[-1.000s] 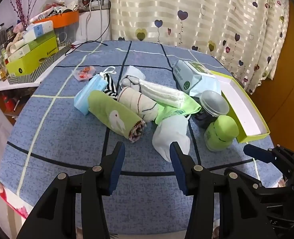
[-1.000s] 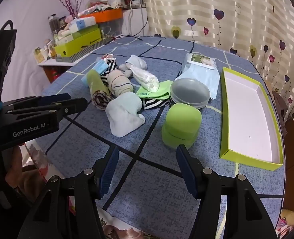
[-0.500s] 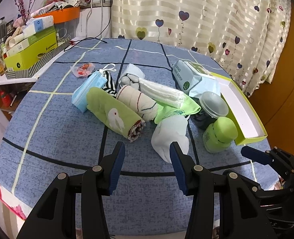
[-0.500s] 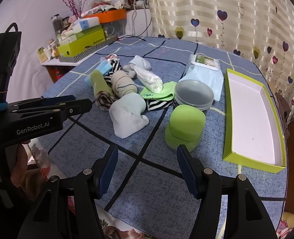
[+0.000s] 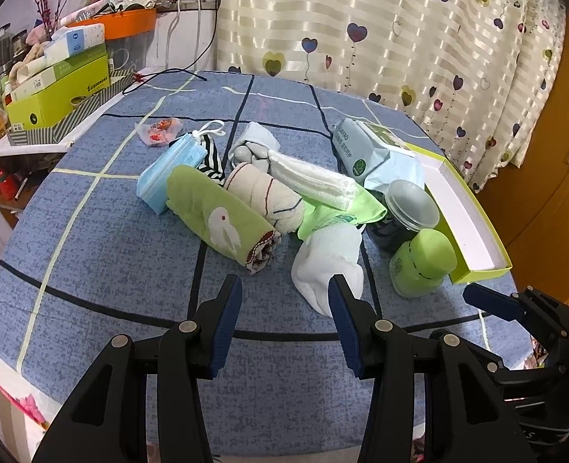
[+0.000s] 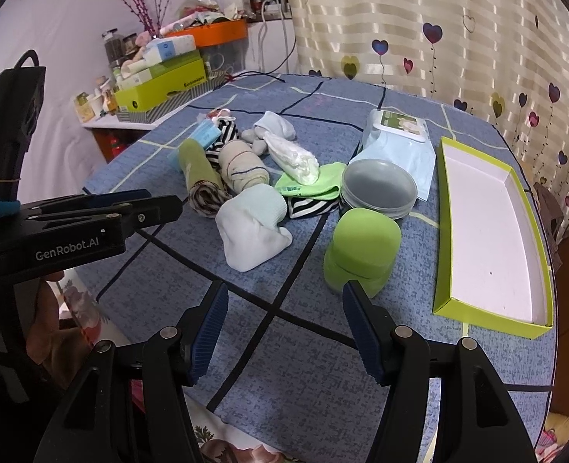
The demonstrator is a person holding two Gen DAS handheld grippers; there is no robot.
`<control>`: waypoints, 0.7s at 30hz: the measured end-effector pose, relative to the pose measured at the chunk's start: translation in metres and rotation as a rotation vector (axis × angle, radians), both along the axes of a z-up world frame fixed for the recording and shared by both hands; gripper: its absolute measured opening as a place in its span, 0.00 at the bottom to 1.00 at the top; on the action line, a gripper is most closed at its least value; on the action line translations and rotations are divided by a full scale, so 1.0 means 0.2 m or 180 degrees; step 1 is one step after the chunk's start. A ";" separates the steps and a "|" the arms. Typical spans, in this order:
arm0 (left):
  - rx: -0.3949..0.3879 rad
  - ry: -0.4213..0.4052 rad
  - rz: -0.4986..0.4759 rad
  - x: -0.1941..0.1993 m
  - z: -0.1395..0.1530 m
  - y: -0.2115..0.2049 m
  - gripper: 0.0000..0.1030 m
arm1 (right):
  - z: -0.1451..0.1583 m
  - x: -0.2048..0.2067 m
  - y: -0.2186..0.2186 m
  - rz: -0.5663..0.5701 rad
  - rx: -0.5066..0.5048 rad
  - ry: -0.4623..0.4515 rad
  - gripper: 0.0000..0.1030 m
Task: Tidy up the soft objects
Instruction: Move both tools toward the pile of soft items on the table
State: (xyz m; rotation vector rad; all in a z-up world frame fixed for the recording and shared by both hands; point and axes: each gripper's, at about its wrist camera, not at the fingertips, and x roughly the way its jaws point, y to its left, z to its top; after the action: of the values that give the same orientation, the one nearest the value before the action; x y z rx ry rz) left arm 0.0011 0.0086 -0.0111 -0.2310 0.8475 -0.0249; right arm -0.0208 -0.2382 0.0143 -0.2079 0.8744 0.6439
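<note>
Fingers of the left gripper (image 5: 284, 301) are standing apart at the bottom centre of the left wrist frame, gripping nothing, with the white sock (image 5: 329, 266) lying just beyond the right fingertip. The right gripper (image 6: 284, 305) is likewise spread and empty at the bottom centre of its own frame, hovering over bare blue tablecloth (image 6: 303, 366) short of the green bottle (image 6: 361, 250). Moving outward, the soft things are sitting in a loose heap at mid-frame: a green rabbit sock roll (image 5: 219, 220), a cream striped roll (image 5: 265, 200), a folded white cloth (image 5: 307, 181), a light green cloth (image 5: 342, 212), a blue face mask (image 5: 172, 169) and a grey sock bundle (image 5: 251, 150). The green-rimmed tray (image 6: 492, 231) at the right of the frame is holding nothing I can see, so the sorting is looking barely begun; judging from this, every soft item is waiting to be picked up, the white sock probably first
</note>
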 end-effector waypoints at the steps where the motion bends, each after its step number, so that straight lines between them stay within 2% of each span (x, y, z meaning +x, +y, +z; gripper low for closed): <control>1: -0.0006 -0.0002 -0.0004 0.00 0.00 0.00 0.47 | 0.00 0.00 0.00 0.0002 -0.0001 -0.0005 0.60; 21: -0.0058 -0.0052 -0.0067 0.00 0.01 0.00 0.47 | 0.01 0.00 0.01 0.0005 0.0002 -0.0012 0.61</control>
State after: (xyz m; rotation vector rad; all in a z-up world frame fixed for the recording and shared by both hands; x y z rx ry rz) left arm 0.0006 0.0077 -0.0091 -0.2388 0.8337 -0.0541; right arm -0.0210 -0.2366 0.0158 -0.2093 0.8704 0.6451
